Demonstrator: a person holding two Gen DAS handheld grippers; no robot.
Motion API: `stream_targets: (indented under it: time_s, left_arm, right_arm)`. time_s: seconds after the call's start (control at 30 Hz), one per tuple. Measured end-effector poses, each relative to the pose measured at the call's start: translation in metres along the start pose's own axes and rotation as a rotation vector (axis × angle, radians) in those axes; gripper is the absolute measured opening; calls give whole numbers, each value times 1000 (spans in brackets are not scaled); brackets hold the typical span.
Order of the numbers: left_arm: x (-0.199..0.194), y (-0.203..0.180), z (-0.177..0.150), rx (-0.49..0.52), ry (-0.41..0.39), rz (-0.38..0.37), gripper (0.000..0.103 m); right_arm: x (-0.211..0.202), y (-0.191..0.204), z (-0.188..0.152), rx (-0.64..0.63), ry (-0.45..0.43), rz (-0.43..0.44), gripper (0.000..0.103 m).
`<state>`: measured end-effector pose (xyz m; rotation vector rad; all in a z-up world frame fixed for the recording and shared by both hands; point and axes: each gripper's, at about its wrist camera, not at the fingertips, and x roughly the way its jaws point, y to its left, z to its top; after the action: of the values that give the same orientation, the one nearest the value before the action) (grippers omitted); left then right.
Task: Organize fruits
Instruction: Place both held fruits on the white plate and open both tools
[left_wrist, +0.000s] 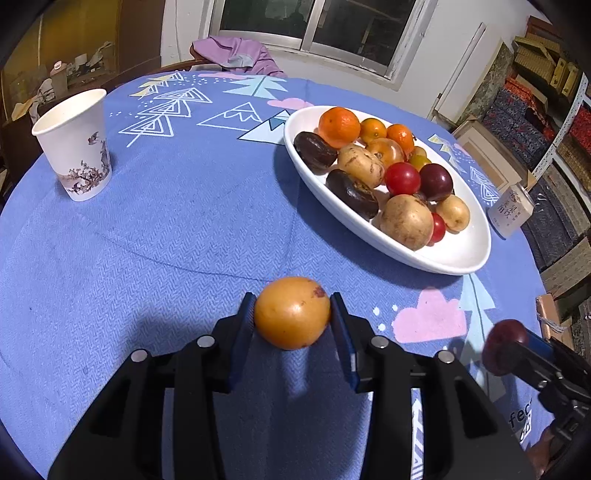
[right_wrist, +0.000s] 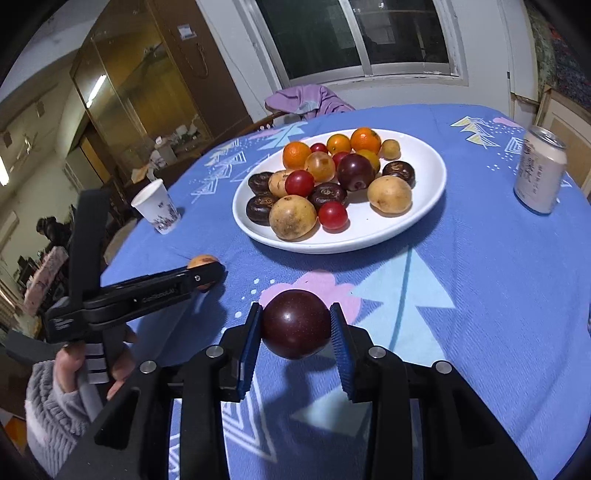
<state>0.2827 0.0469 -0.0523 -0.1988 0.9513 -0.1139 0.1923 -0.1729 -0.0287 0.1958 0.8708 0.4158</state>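
Note:
My left gripper (left_wrist: 292, 314) is shut on a round orange-yellow fruit (left_wrist: 291, 313) with a dark spot, just above the blue cloth. Both blue pads press its sides. In the right wrist view the same left gripper (right_wrist: 207, 275) reaches in from the left with the orange-yellow fruit (right_wrist: 201, 260) at its tip. My right gripper (right_wrist: 295, 325) is shut on a dark purple plum (right_wrist: 296, 323), lifted off the cloth; the plum (left_wrist: 504, 341) also shows at the right edge of the left wrist view. A white oval plate (left_wrist: 454, 254) (right_wrist: 369, 236) beyond holds several oranges, tomatoes, plums, yellow fruits and dark brown ones.
A printed paper cup (left_wrist: 75, 144) (right_wrist: 157, 206) stands at the left of the table. A white drink can (right_wrist: 540, 170) (left_wrist: 511, 210) stands right of the plate. A purple garment (right_wrist: 306, 99) hangs on a chair behind. A hand in a grey sleeve (right_wrist: 55, 398) holds the left tool.

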Motion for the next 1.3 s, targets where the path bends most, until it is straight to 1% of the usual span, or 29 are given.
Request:
stream_targets:
  time_s: [0.07, 0.13, 0.2, 0.3, 0.37, 0.43, 0.53, 0.57, 0.63, 0.73, 0.87, 0.9, 1.0, 1.2, 1.3]
  left_arm:
    - [-8, -1, -4, -4, -16, 2, 40]
    - [-21, -6, -7, 16, -46, 13, 40]
    - [-41, -16, -9, 48, -90, 12, 40]
    - [-76, -40, -3, 120, -176, 19, 40]
    - [-101, -61, 10, 170, -232, 15, 40]
    - [-117, -77, 24, 197, -261, -2, 40]
    - [-132, -103, 48, 230, -307, -9, 40]
    - [-130, -111, 55, 236, -314, -8, 40]
    - [-120, -120, 66, 230, -305, -17, 40]
    - [-86, -125, 72, 210, -244, -43, 40]
    - [-26, -131, 66, 212, -128, -54, 40]
    - [-14, -132, 64, 214, -110, -56, 40]
    - [12, -135, 60, 222, -72, -54, 40]
    - [40, -148, 54, 257, -29, -56, 40]
    - [49, -153, 53, 276, -44, -35, 42]
  right_arm:
    - [-12, -5, -6, 19, -21, 16, 37]
    - [-22, -9, -10, 35, -42, 26, 37]
    - [-39, -12, -12, 49, -87, 36, 37]
    - [-67, -11, -3, 40, -166, 36, 37]
    - [-90, -6, 15, 13, -228, 20, 37]
    - [-107, -4, 36, 3, -275, 14, 37]
    - [-119, -4, 73, -7, -323, 3, 37]
    - [-117, -5, 83, -4, -327, 1, 37]
    - [-105, -11, 99, 11, -315, 0, 37]
    - [-64, -24, 115, 37, -251, -20, 37]
    - [-1, -45, 122, 77, -148, -54, 37]
    - [13, -49, 123, 83, -130, -72, 37]
    - [37, -60, 130, 101, -108, -101, 37]
    - [67, -73, 142, 108, -88, -114, 37]
    - [82, -78, 145, 108, -72, -119, 37]
